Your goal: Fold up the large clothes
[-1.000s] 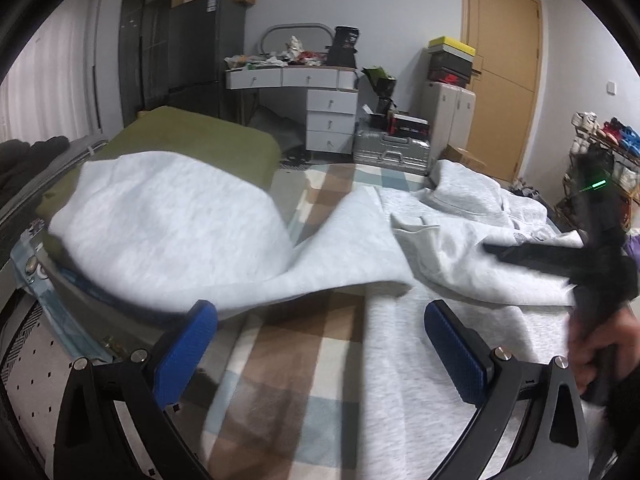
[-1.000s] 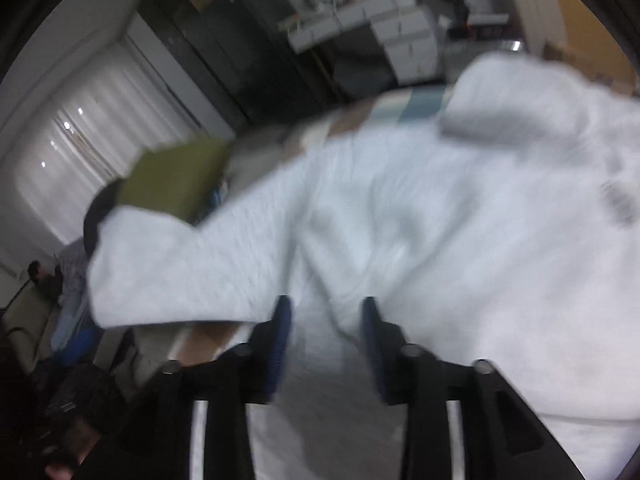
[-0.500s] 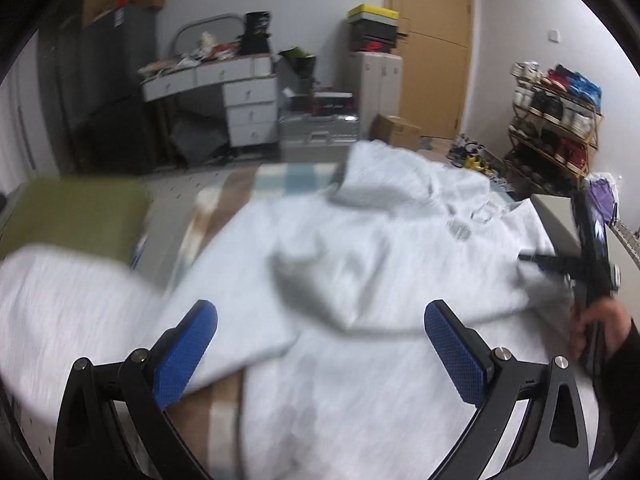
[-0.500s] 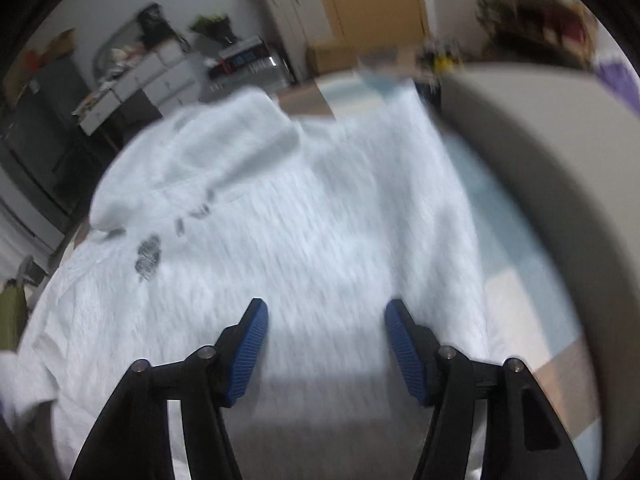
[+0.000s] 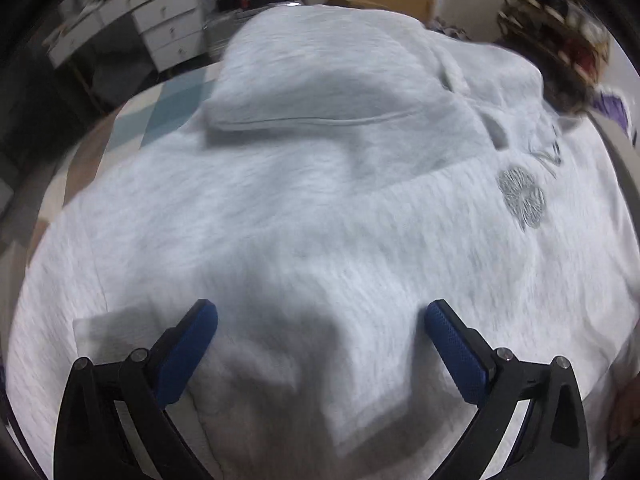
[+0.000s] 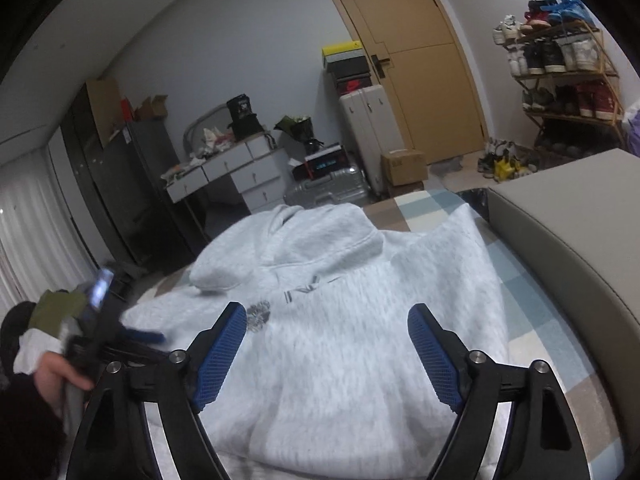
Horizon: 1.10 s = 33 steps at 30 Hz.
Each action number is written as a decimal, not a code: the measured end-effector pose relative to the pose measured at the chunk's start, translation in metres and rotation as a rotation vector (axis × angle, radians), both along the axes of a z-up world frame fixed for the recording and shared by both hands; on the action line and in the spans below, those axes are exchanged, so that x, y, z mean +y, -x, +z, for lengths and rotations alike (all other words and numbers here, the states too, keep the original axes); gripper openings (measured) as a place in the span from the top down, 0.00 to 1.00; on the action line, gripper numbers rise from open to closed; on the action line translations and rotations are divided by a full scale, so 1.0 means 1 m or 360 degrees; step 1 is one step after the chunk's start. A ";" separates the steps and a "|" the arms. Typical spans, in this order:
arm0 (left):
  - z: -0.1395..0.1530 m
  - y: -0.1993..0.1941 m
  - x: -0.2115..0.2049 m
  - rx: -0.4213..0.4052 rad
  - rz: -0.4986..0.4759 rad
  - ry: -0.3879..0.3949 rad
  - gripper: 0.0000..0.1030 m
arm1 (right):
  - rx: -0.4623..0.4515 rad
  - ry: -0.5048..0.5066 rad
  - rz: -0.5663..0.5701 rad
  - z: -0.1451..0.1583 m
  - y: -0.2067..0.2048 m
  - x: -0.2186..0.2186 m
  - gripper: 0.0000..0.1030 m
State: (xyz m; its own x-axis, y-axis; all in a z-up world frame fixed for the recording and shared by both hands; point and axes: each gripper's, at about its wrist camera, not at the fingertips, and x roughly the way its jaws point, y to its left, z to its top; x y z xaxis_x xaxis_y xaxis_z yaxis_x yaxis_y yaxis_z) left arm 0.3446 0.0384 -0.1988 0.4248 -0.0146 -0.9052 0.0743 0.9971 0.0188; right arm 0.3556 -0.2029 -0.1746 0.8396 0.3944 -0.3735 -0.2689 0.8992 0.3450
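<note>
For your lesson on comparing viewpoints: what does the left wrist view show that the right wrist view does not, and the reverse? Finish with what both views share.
Only the left wrist view: the left gripper from behind, jaws open, with a folded sleeve of the hoodie lying between its fingers.

Only the right wrist view: the right gripper, whose jaws have just been opening, nothing between them; the hand holding the left gripper; the shoe rack; the grey headboard.

Both: the light grey hoodie with its hood and flower logo, the checked bedsheet, the white drawers, the yellow door.

Background: a tan door (image 6: 416,56), a shoe rack (image 6: 560,64) at right and a white drawer unit (image 6: 236,176). A silver suitcase (image 6: 328,192) stands beside a cardboard box (image 6: 404,166).
</note>
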 end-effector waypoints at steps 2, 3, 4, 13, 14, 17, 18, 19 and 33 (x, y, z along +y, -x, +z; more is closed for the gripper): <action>0.005 0.008 -0.002 0.0011 -0.0030 -0.0044 0.02 | -0.0014 -0.0042 -0.0028 -0.010 -0.004 -0.001 0.18; 0.012 0.013 -0.006 -0.0012 -0.0057 -0.0064 0.02 | -0.0021 -0.0063 -0.0054 -0.016 -0.009 -0.006 0.18; 0.022 0.018 -0.013 -0.0046 -0.0102 -0.0042 0.02 | -0.0043 -0.0084 -0.0094 -0.019 -0.010 -0.010 0.18; 0.029 -0.004 -0.144 -0.0090 -0.0554 -0.0072 0.02 | -0.0226 -0.0249 -0.0406 -0.007 0.010 -0.046 0.05; 0.014 -0.006 -0.147 -0.0040 -0.0532 -0.0119 0.02 | -0.0212 -0.0259 -0.0417 -0.008 0.009 -0.048 0.05; -0.007 -0.006 -0.132 0.0015 -0.0401 -0.0063 0.01 | -0.0204 -0.0268 -0.0444 -0.007 0.007 -0.051 0.05; -0.005 -0.002 -0.128 0.0034 -0.0383 -0.0058 0.01 | -0.0218 -0.0260 -0.0453 -0.006 0.008 -0.051 0.05; -0.001 0.002 -0.128 0.0029 -0.0380 -0.0056 0.03 | -0.0230 -0.0254 -0.0457 -0.006 0.010 -0.051 0.05; -0.012 0.053 -0.081 0.0158 -0.0481 0.0079 0.03 | -0.0170 -0.0193 -0.0376 -0.010 0.006 -0.044 0.05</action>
State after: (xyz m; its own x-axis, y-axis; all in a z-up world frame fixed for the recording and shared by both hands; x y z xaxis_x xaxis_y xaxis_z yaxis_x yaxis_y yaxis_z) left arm 0.2916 -0.0431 -0.2108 0.3042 -0.1719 -0.9370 0.3662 0.9291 -0.0516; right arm 0.3494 -0.2468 -0.1843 0.9456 0.2195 -0.2401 -0.0973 0.8952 0.4350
